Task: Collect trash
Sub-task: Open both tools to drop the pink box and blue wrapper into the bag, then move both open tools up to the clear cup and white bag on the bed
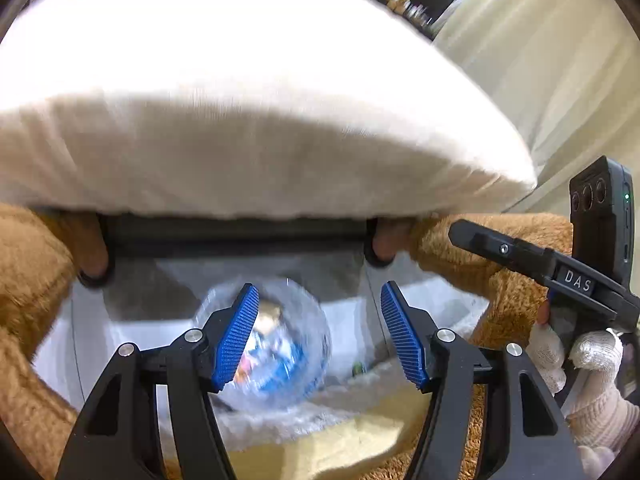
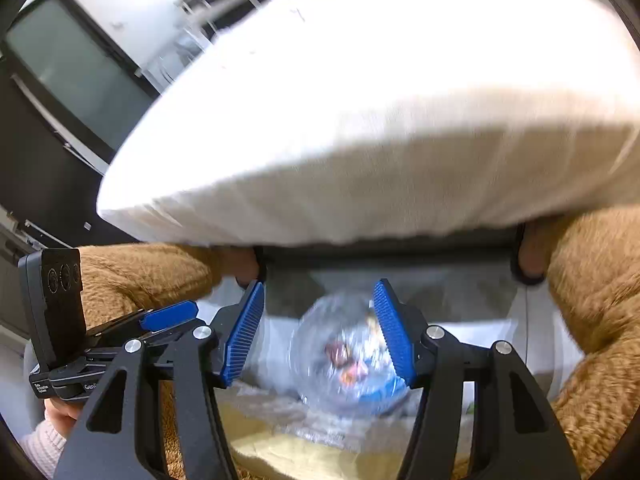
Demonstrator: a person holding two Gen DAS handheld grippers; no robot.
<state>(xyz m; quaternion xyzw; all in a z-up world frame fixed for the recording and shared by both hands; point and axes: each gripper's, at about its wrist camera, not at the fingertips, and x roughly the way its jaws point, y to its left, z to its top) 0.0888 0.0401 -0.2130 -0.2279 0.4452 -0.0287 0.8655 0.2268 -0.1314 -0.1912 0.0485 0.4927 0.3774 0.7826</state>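
Figure: two wrist views at a low white cushioned seat [image 1: 256, 120], both blurred by motion.

Left wrist view. The left hand-held gripper [image 1: 318, 334] points downward with its blue pads apart and nothing pressed between them; it is released. Beyond the left pad, at about 7 o'clock from the gap, lies a clear plastic bag [image 1: 266, 344] with coloured scraps inside, apparently the trash already collected. It rests on a pale floor below the seat's dark frame. Brown furry fabric [image 1: 32, 264] flanks the scene at 9 and 3 o'clock. At 3 o'clock the right hand-held gripper [image 1: 520, 252] enters, carried by a hand in a white knit glove [image 1: 592, 364].

Right wrist view. The right hand-held gripper [image 2: 320, 332] is likewise released, its pads standing apart and empty. The clear plastic bag [image 2: 344, 352] lies beyond the gap, towards 5 o'clock, partly behind the right pad. The left hand-held gripper [image 2: 168, 320] shows at 9 o'clock; a dark screen [image 2: 72, 68] stands at 10 o'clock.

Progress, as a judgement. Some trash appears gathered in the bag, yet neither tool holds anything. Whether loose trash remains cannot be told from these views; the bag itself is not yet picked up.
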